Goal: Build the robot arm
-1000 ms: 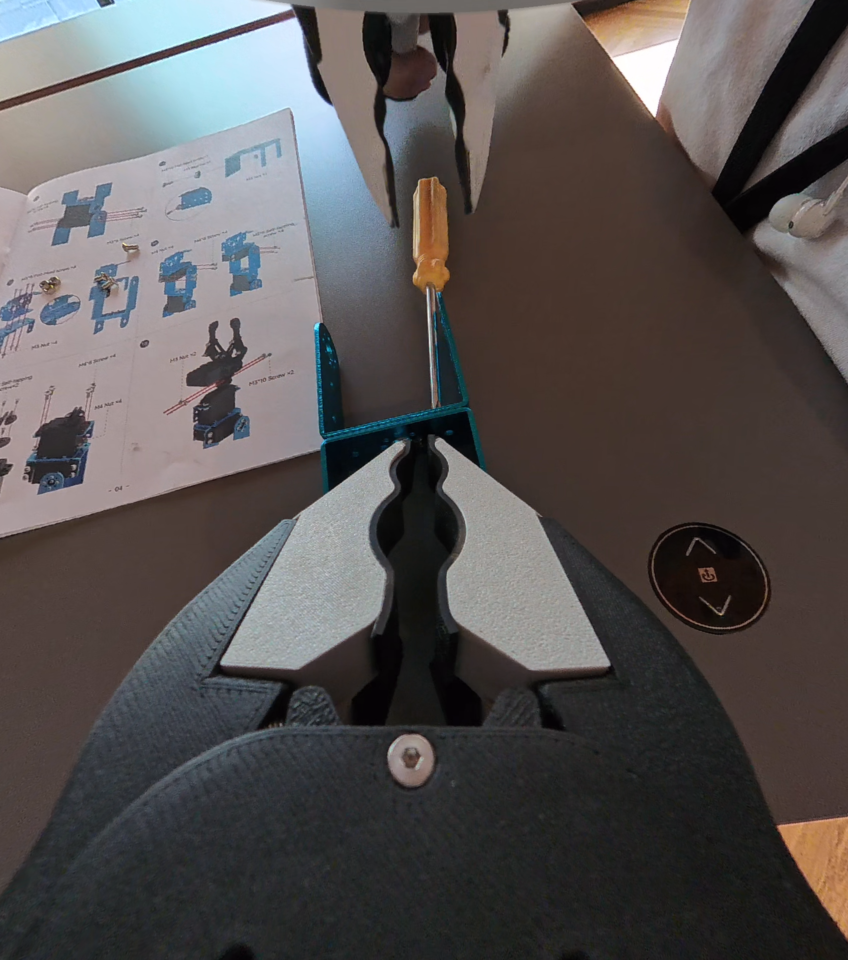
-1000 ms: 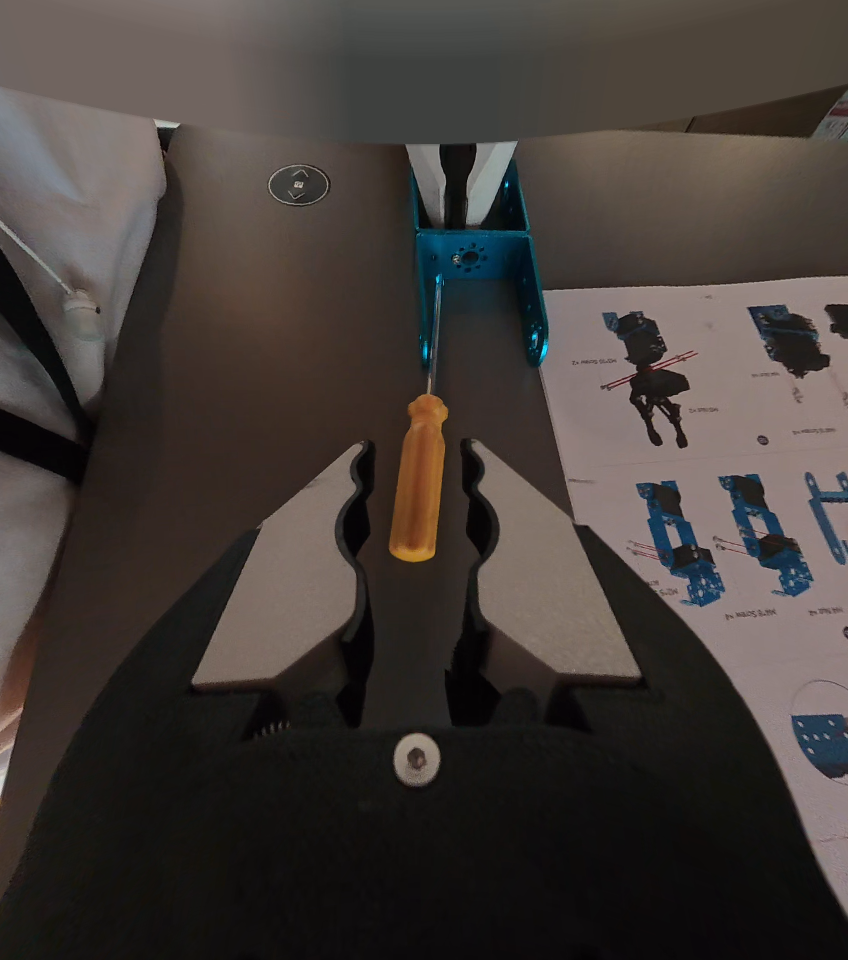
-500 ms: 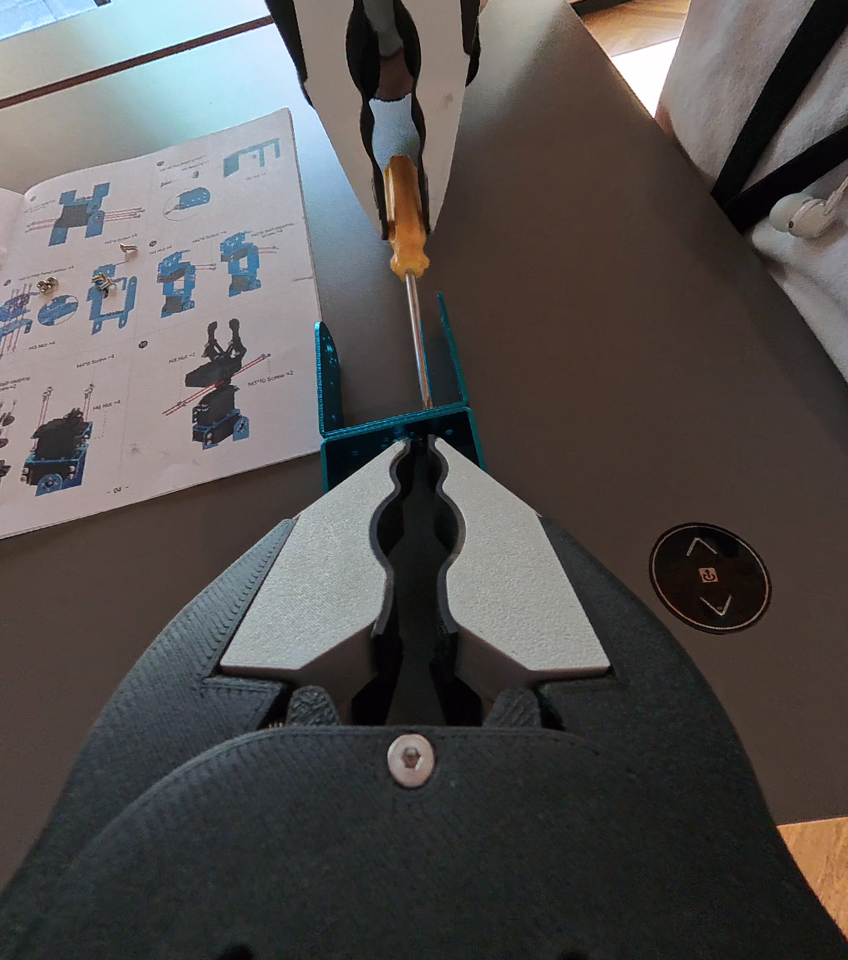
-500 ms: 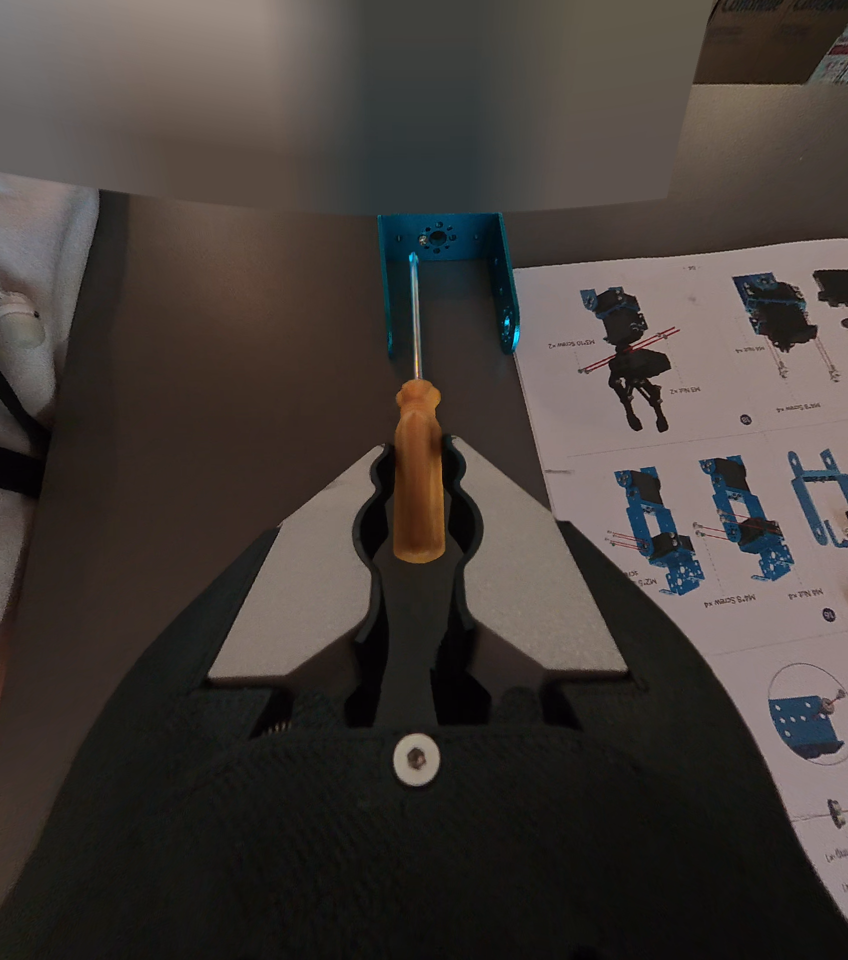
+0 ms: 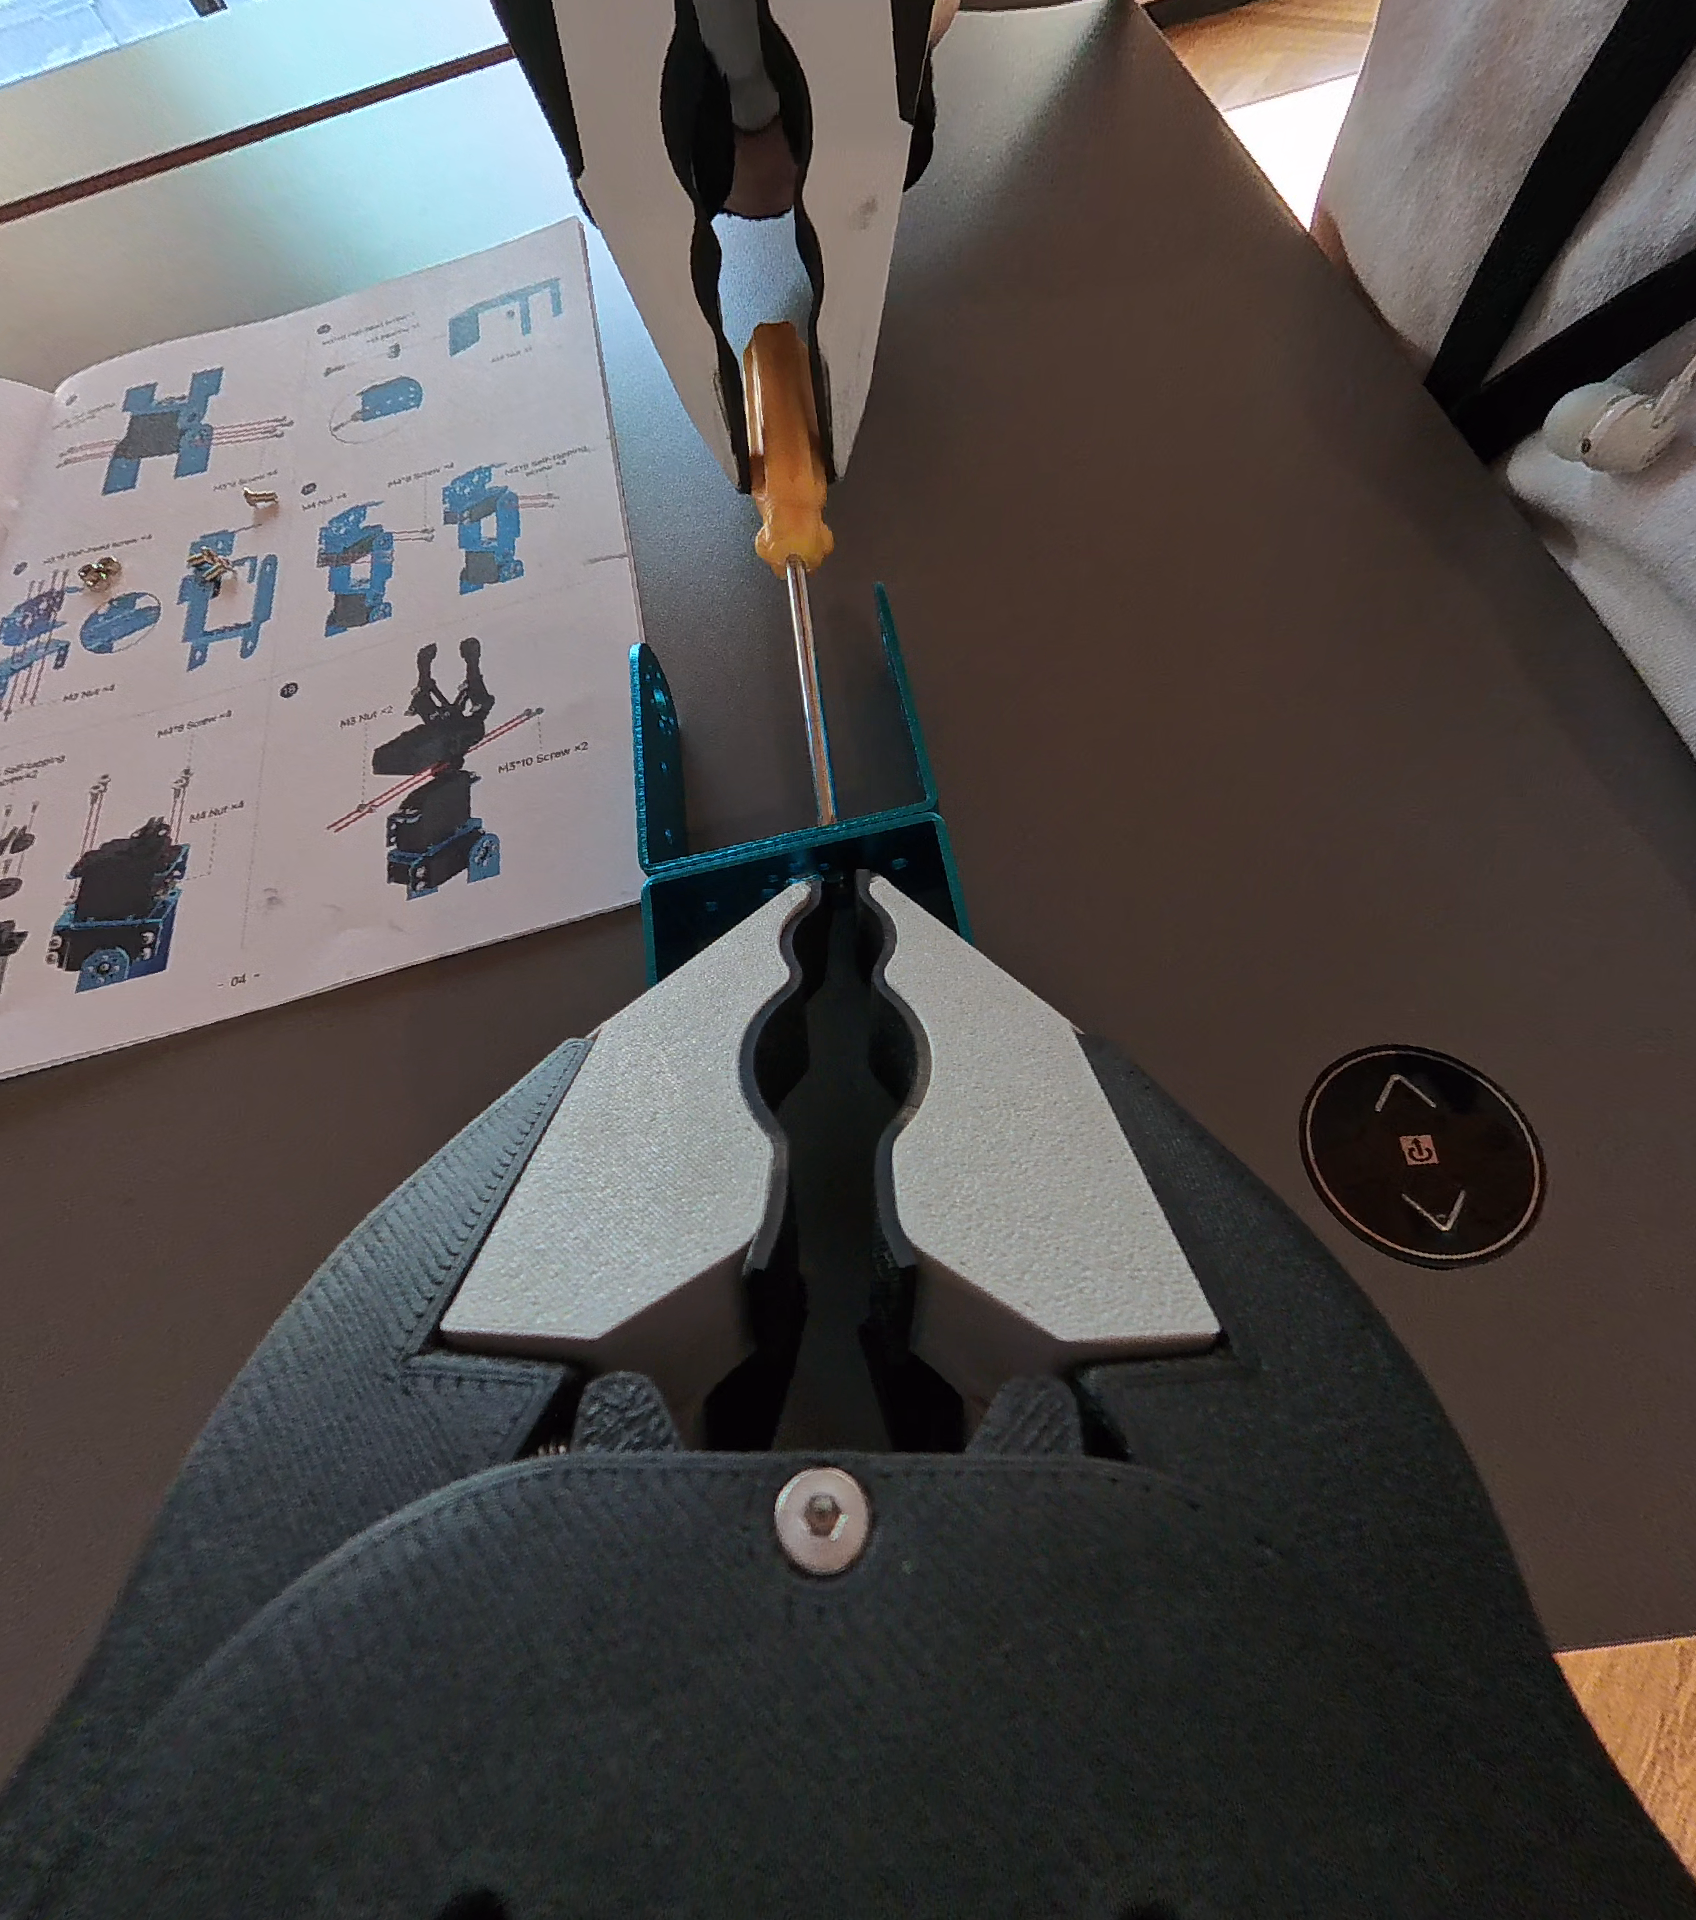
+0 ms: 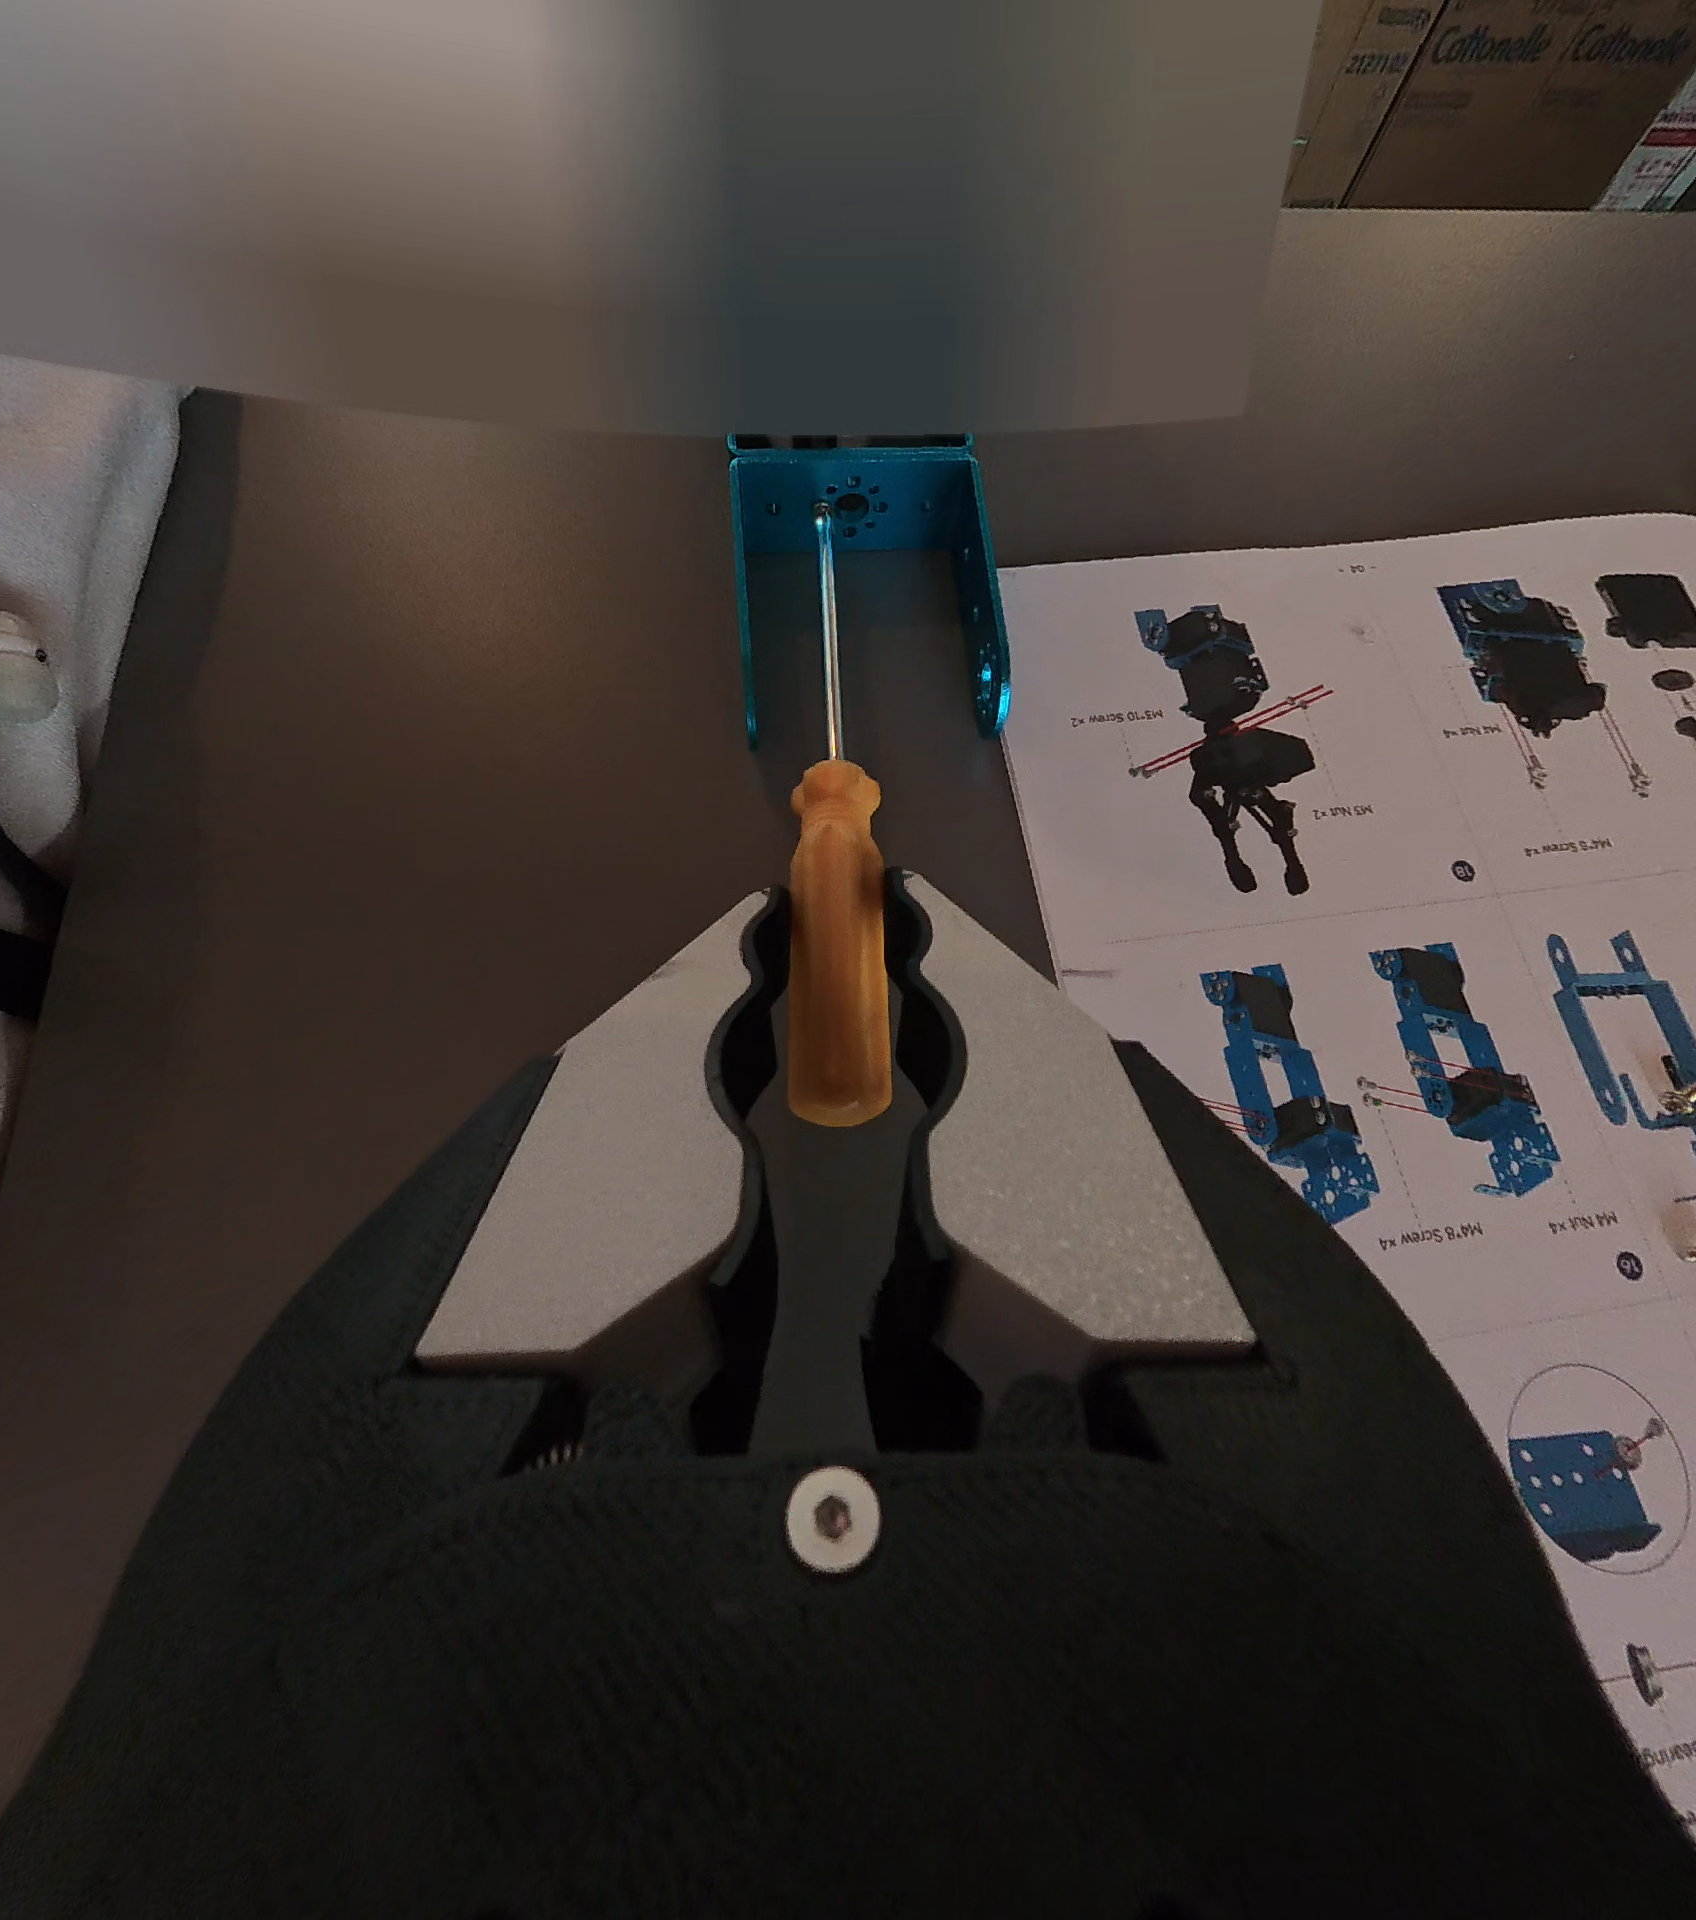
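My left gripper (image 5: 836, 881) is shut on the near wall of a blue U-shaped metal bracket (image 5: 719, 904) that rests on the dark table (image 5: 1187, 727). My right gripper (image 6: 831, 883) is shut on the amber handle of a small screwdriver (image 6: 831, 987). Its thin shaft runs between the bracket's arms and its tip sits at a hole in the bracket's back wall (image 6: 917, 520). In the left wrist view the right gripper (image 5: 788, 473) comes in from the top with the screwdriver (image 5: 784, 457) pointing toward me.
An open instruction booklet (image 5: 231, 665) lies beside the bracket, with a few small loose screws (image 5: 210, 561) on it; it also shows in the right wrist view (image 6: 1446, 987). A round control button (image 5: 1420, 1153) is set in the table. A person in white clothing (image 5: 1654, 312) stands at the table edge. The grippers' ends are close to 10 cm from one another.
My right gripper closed on the screwdriver handle, lifted it off the table and moved its tip up to the bracket's back wall. My left gripper stayed shut on the bracket.
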Tool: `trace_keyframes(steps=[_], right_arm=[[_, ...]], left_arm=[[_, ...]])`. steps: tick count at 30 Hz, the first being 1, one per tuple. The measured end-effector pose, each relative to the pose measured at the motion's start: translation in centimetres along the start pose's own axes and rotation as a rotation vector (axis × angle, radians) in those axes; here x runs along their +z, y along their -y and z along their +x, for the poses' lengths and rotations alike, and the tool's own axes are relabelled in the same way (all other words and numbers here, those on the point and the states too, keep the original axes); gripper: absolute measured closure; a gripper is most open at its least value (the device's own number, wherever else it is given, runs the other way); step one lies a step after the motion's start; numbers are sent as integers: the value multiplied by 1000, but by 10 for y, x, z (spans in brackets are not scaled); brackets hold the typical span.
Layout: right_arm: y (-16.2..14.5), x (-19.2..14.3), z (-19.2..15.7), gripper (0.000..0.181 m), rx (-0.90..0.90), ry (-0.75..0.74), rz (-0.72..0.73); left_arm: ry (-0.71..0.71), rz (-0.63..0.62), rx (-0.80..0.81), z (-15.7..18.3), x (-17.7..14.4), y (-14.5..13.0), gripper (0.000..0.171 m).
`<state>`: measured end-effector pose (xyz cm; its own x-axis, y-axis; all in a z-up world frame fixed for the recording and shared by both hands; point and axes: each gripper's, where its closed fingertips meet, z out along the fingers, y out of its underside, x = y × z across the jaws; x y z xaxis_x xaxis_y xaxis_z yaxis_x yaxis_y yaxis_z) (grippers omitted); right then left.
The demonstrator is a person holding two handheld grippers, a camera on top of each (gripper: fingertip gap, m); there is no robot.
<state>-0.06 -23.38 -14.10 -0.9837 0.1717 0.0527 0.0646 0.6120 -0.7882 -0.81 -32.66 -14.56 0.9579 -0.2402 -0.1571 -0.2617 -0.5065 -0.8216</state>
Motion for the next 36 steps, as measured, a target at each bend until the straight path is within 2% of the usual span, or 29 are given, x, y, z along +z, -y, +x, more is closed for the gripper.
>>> trace_keyframes(steps=[9,12,14,22,33,36], right_arm=[[2,0,1,164,-51,-16,2],[-3,3,2,163,-120,-40,-31],[-7,6,0,163,-102,-12,-57],[7,-3,3,164,110,122,83],[10,-4,7,165,552,332,133],[12,-5,9,166,611,358,167]], left_arm=[[-4,0,-4,0,0,0,168],[-8,0,-6,0,0,0,168],[-8,0,-3,0,0,0,168],[-1,0,6,-1,0,0,168],[0,1,24,0,0,0,168],[-4,1,26,1,1,0,168]])
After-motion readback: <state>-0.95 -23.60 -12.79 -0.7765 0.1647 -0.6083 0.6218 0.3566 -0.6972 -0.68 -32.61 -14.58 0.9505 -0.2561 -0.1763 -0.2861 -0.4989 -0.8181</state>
